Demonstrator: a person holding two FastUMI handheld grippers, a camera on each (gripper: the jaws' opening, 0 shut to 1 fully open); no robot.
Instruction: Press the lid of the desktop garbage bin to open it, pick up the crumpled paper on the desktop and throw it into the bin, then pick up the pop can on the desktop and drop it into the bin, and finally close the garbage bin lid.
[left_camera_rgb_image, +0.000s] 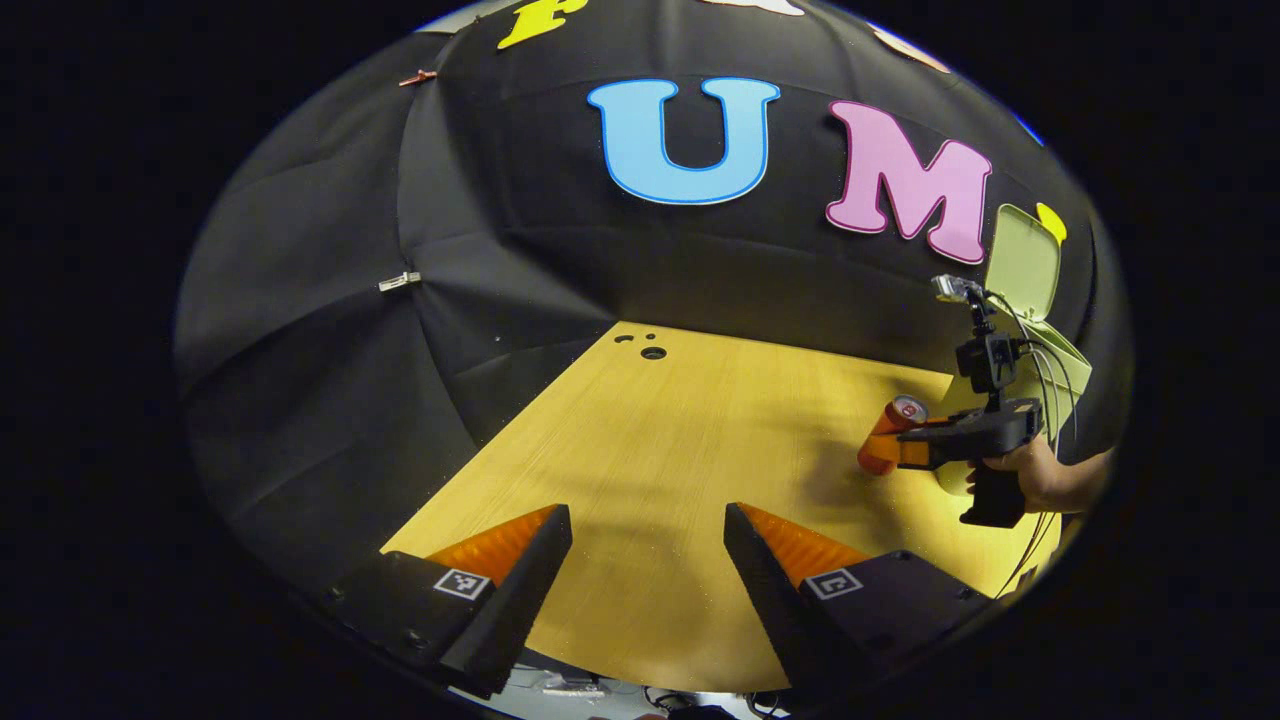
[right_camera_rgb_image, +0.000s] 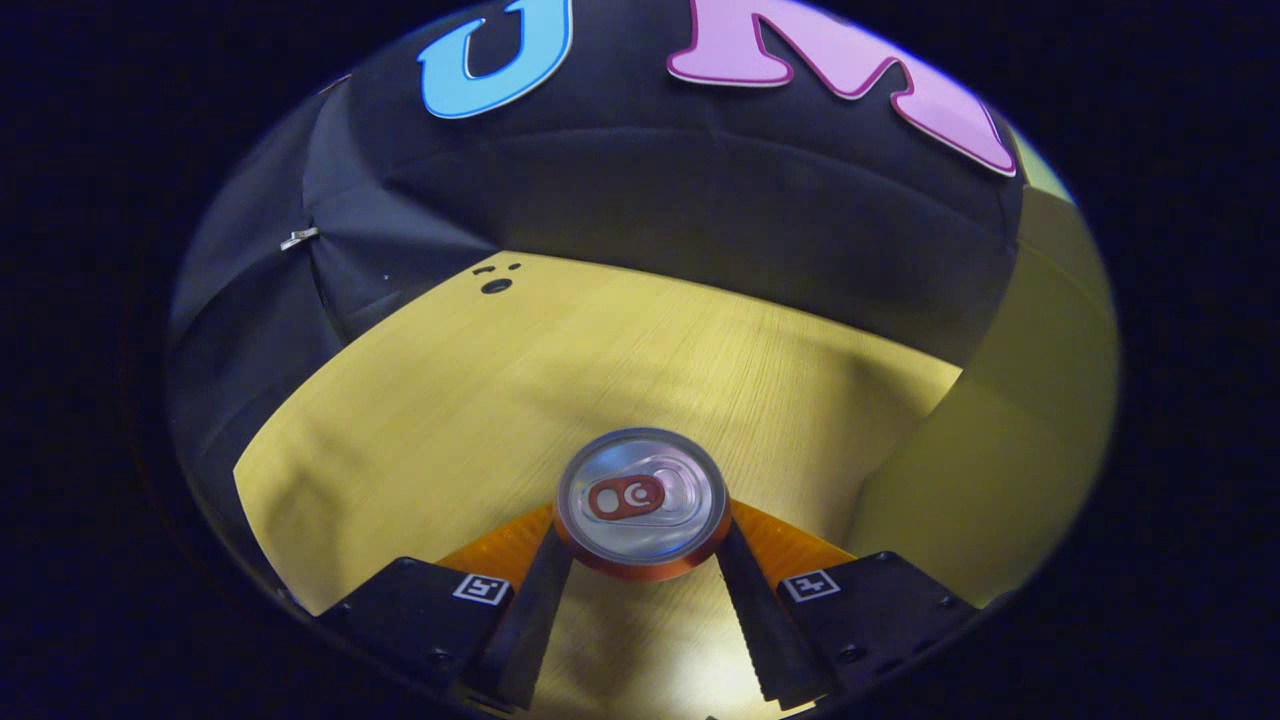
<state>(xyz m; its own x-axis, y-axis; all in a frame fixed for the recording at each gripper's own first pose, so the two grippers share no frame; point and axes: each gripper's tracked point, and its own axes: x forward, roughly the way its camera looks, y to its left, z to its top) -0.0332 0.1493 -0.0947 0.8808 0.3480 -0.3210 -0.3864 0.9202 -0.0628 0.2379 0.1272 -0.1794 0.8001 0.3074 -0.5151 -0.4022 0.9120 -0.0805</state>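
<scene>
In the right gripper view an orange pop can (right_camera_rgb_image: 642, 502) with a silver top sits between the two fingers of my right gripper (right_camera_rgb_image: 640, 545), which press on its sides. The pale green bin (right_camera_rgb_image: 1010, 440) rises close on the right. In the left gripper view the right gripper (left_camera_rgb_image: 905, 450), held by a hand (left_camera_rgb_image: 1040, 475), grips the tilted can (left_camera_rgb_image: 890, 432) above the table, just left of the bin (left_camera_rgb_image: 1062, 375), whose lid (left_camera_rgb_image: 1022, 262) stands up open. My left gripper (left_camera_rgb_image: 648, 535) hangs open over the near part of the wooden table (left_camera_rgb_image: 680, 440) with nothing between its fingers.
Small round holes (left_camera_rgb_image: 652, 352) mark the table's far left corner. Black cloth walls close the booth at the back and left. Cables (left_camera_rgb_image: 1045, 380) hang from the right gripper in front of the bin.
</scene>
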